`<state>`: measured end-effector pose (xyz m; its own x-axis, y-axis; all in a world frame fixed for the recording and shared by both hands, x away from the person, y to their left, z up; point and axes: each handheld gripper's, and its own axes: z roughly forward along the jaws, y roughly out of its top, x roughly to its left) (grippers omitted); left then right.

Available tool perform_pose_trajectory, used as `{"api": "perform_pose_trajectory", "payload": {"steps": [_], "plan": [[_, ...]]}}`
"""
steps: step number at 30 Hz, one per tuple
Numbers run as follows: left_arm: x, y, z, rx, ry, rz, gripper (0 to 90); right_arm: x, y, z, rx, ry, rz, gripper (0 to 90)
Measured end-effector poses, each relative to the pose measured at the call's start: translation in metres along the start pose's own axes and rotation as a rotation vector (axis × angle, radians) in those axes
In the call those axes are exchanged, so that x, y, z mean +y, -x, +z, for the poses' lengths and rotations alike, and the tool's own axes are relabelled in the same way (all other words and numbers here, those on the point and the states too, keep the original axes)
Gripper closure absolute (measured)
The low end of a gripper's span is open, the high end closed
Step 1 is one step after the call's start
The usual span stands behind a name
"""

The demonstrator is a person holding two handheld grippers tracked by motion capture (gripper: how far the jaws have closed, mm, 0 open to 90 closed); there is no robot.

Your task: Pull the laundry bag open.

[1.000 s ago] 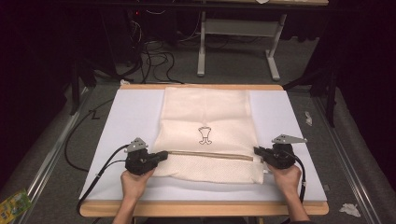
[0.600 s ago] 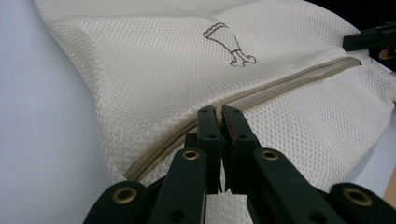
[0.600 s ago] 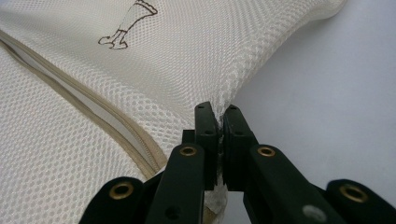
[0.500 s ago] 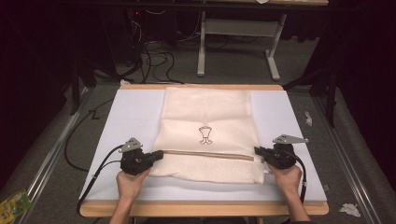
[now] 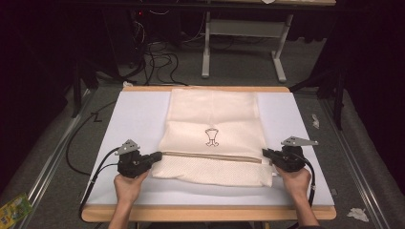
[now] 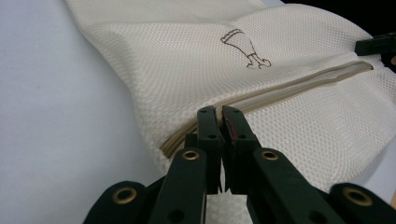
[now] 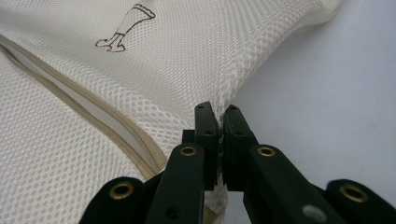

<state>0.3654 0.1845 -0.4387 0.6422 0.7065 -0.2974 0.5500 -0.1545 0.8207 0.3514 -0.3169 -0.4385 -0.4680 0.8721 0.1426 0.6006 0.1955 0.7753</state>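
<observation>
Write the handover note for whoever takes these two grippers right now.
Left gripper: shut on the mesh bag's left edge, by the zipper end.
Right gripper: shut on the bag's right edge, near the other zipper end.
Bag lies flat on the white mat, zipper band across the near part.
Done: both edges pinched.
Left: probably fold or lift the bag; keep both grips even.

The mesh bag (image 5: 212, 138) lies mid-surface (image 5: 133, 114), with the left gripper (image 5: 157, 156) at its left edge and the right gripper (image 5: 265, 153) at its right.

Closed jaws on mesh bag (image 6: 289, 70) zipper edge
</observation>
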Motion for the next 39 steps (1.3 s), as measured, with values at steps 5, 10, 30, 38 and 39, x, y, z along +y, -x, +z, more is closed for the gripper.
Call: {"api": "perform_pose_trajectory", "payload": {"steps": [5, 10, 30, 38, 39], "plan": [[0.001, -0.002, -0.004, 0.001, 0.008, -0.004, 86.9, -0.001, 0.002, -0.002, 0.001, 0.005, 0.005, 88.0], [0.001, -0.003, -0.004, 0.002, 0.010, -0.004, 87.0, 0.000, 0.001, -0.002, -0.001, 0.005, 0.010, 88.0], [0.004, -0.008, -0.012, 0.018, 0.008, 0.005, 87.0, 0.003, 0.003, -0.006, -0.010, 0.015, 0.010, 88.2], [0.005, -0.007, -0.013, 0.020, -0.002, 0.014, 87.1, 0.001, 0.006, -0.006, -0.027, 0.014, 0.003, 88.3], [0.005, -0.007, -0.013, 0.020, -0.002, 0.014, 87.1, 0.001, 0.006, -0.006, -0.027, 0.014, 0.003, 88.3]]}}
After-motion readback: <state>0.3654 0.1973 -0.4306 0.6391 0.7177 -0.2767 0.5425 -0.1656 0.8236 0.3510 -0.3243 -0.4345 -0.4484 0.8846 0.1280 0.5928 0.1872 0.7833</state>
